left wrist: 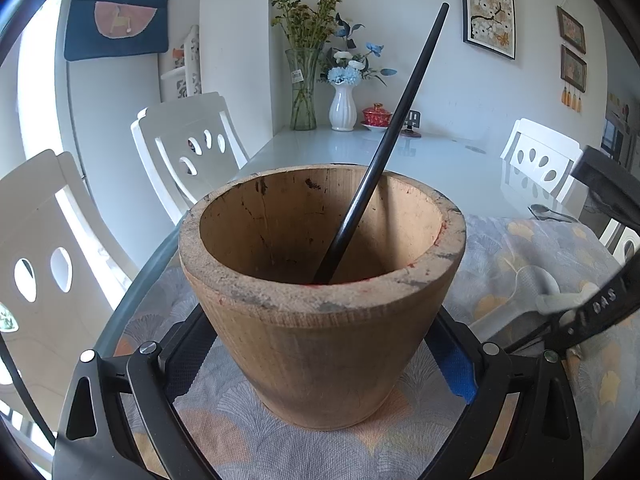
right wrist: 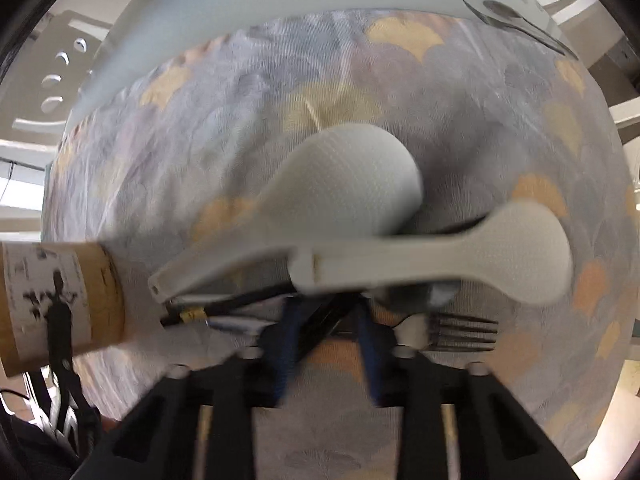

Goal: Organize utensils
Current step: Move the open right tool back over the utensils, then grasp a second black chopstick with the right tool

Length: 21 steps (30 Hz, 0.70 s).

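My left gripper point(left wrist: 320, 360) is clamped on the wooden holder point(left wrist: 320, 280), its fingers point(left wrist: 456, 364) pressed to either flank, with one black chopstick point(left wrist: 384, 140) leaning inside. My right gripper point(right wrist: 326, 312) points down over the patterned cloth point(right wrist: 240, 120), jaws drawn nearly together among the utensil pile; blur prevents confirming what they pinch. Two white rice paddles point(right wrist: 352, 184) lie just ahead of its tips, a fork point(right wrist: 468, 332) to the right.

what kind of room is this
Most likely a home dining room: white dining chairs stand around a glass-topped table, with flower vases on it and framed pictures on the wall.
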Available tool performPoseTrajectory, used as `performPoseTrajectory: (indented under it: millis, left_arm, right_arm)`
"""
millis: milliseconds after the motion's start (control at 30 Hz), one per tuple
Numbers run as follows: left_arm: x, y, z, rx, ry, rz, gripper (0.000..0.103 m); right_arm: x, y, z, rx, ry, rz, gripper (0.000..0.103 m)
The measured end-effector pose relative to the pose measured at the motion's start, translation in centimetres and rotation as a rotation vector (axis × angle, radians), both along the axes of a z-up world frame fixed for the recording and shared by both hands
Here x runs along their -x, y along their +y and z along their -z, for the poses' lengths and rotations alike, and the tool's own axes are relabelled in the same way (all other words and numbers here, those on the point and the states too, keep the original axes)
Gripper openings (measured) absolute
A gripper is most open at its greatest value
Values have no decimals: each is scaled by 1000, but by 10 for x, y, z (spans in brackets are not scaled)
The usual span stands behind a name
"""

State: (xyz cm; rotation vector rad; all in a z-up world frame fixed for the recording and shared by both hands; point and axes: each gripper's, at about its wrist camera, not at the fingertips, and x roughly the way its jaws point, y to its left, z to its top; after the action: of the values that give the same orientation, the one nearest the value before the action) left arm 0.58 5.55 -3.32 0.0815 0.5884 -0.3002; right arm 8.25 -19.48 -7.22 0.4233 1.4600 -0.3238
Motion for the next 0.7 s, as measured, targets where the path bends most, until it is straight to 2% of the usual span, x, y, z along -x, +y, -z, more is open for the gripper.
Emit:
performPoseTrajectory:
  millis: [267, 367, 433, 533, 700]
  left_arm:
    - [0, 0, 1, -2, 4, 1, 97]
    - [0, 0, 1, -3, 3, 1, 97]
    - [0, 0, 2, -4, 6, 1, 97]
    - [0, 0, 2, -4, 8, 1, 97]
    - [-1, 0, 2, -5, 7, 1, 97]
  right_arm:
    - [44, -13, 1, -196, -55, 54, 12]
    - [61, -12, -4, -255, -65, 34, 12]
    - [72, -6, -11, -285, -76, -20, 12]
    - [80, 9, -10, -235, -9, -100, 13]
    - [85, 3, -10, -227, -11, -54, 13]
